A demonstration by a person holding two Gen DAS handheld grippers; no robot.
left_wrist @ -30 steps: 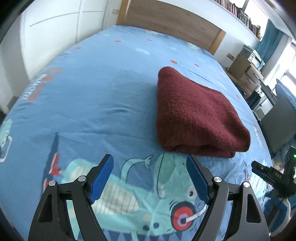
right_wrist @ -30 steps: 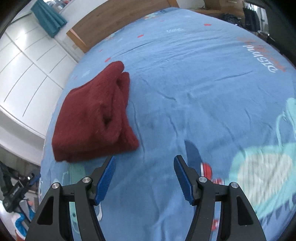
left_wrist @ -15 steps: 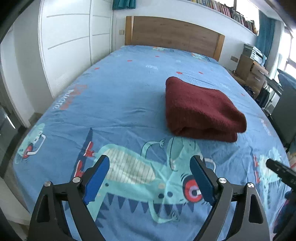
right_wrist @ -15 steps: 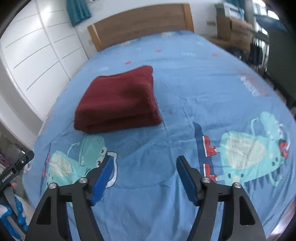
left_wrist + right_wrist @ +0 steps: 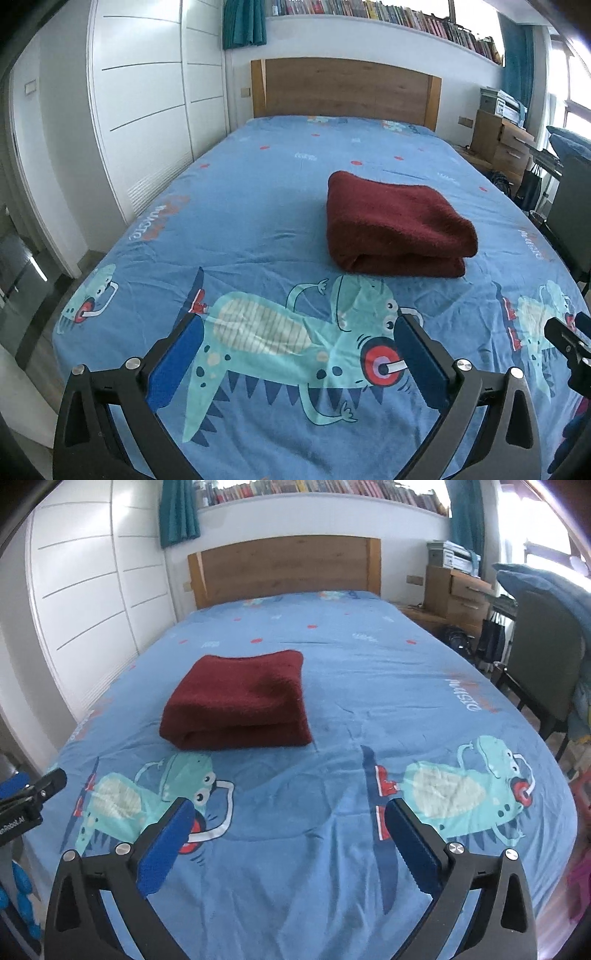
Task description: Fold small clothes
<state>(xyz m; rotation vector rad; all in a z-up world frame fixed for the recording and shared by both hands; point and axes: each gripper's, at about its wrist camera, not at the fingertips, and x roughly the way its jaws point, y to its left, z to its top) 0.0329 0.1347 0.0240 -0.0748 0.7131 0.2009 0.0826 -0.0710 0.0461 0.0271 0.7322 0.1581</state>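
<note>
Grippers, left and right, have pulled back from the folded red cloth on the bed, jaws apart and empty, so folding looks finished.

Left tool: two black fingers of angular open-frame build with triangular cutouts, each tipped with a blue ribbed pad, round silver screws on the knuckles. Right tool: same build, black frame, blue pads with serrated edges, silver screws. In the right wrist view, white lettering shows on the left tool's black body, partly cut off.
</note>
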